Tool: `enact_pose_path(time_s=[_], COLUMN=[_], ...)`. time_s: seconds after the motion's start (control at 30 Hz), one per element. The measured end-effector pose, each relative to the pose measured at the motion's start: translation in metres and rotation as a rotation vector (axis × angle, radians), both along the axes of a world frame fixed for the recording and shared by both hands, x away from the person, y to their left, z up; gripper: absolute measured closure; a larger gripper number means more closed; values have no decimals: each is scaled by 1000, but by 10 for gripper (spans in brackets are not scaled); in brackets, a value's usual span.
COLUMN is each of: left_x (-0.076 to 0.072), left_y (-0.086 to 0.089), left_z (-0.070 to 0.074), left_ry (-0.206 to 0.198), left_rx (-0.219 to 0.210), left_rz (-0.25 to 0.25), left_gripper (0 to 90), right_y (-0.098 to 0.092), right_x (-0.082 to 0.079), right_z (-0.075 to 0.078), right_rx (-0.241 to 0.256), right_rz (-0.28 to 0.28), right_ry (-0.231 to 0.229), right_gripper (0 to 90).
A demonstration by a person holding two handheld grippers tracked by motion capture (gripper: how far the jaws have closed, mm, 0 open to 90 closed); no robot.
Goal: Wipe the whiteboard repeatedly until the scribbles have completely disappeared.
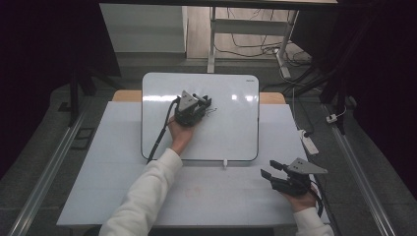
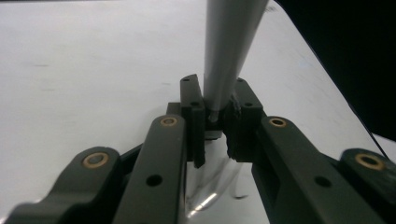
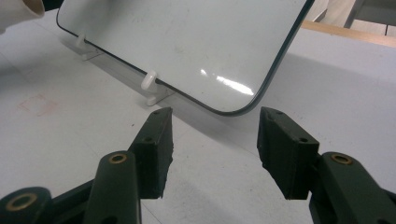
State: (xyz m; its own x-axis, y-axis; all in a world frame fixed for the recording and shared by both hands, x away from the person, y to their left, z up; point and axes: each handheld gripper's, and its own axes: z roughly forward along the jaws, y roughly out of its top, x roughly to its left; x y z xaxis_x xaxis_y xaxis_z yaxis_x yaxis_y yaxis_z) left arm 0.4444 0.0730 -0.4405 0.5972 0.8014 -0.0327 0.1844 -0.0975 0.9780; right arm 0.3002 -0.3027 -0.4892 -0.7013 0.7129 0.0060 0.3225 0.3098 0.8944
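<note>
A white board (image 1: pixel 221 132) lies tilted on the grey table (image 1: pixel 98 187). My left gripper (image 1: pixel 201 102) rests over the board's upper middle, shut on a grey marker (image 2: pixel 229 46) that stands between its jaws and tapers down to the board (image 2: pixel 93 70). Thin dark scribbles (image 2: pixel 219 186) lie on the board just under the left gripper (image 2: pixel 215 88); from above the scribbles (image 1: pixel 212 112) sit just right of it. My right gripper (image 1: pixel 269 168) hovers open over the table near the board's lower right corner. Nothing sits between the jaws of the right gripper (image 3: pixel 215 135), which face the board's rounded corner (image 3: pixel 233 109).
White clips (image 3: pixel 150 84) prop the board's near edge. A faint reddish stain (image 1: pixel 193 191) marks the table in front of the board. A white power strip (image 1: pixel 309 142) lies off the table's right side. Desk legs and cables stand beyond the far edge.
</note>
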Motion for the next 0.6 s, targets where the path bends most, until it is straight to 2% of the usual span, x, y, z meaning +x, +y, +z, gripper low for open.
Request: enact_pose_path(time_s=[0.1, 0.13, 0.17, 0.2, 0.27, 0.3, 0.37, 0.4, 0.47, 0.6], left_x=[-4, -6, -10, -11, -9, -7, -2, 1, -1, -11], left_y=[-7, -13, -28, -33, -34, -31, -19, -14, -14, -33], left_z=[-4, -8, -13, -14, -11, -8, -3, -2, -3, -13], left_ry=[2, 1, -10, -19, -22, -26, -17, -6, -10, -20], left_rx=[18, 26, 56, 68, 70, 65, 27, 12, 32, 85], left_rz=[-24, -46, -83, -89, -84, -63, -27, -28, -31, -89], left_gripper=[778, 778, 778, 778, 778, 778, 778, 778, 778, 778], right_y=[1, 3, 4, 5, 5, 4, 2, 1, 1, 3], right_x=[1, 1, 1, 0, 0, 0, 0, 0, 0, 2], right_z=[-1, -2, -2, -2, -2, -1, -1, -1, -1, -3], right_rx=[-2, -9, -12, -15, -17, -15, -8, -5, -2, -14], right_rz=[5, 13, 15, 17, 13, 10, 3, 2, 3, 12], right_ry=[2, 5, 4, 6, 3, 2, 0, 0, 2, 9], right_gripper=[454, 454, 453, 453, 453, 453, 453, 453, 453, 452])
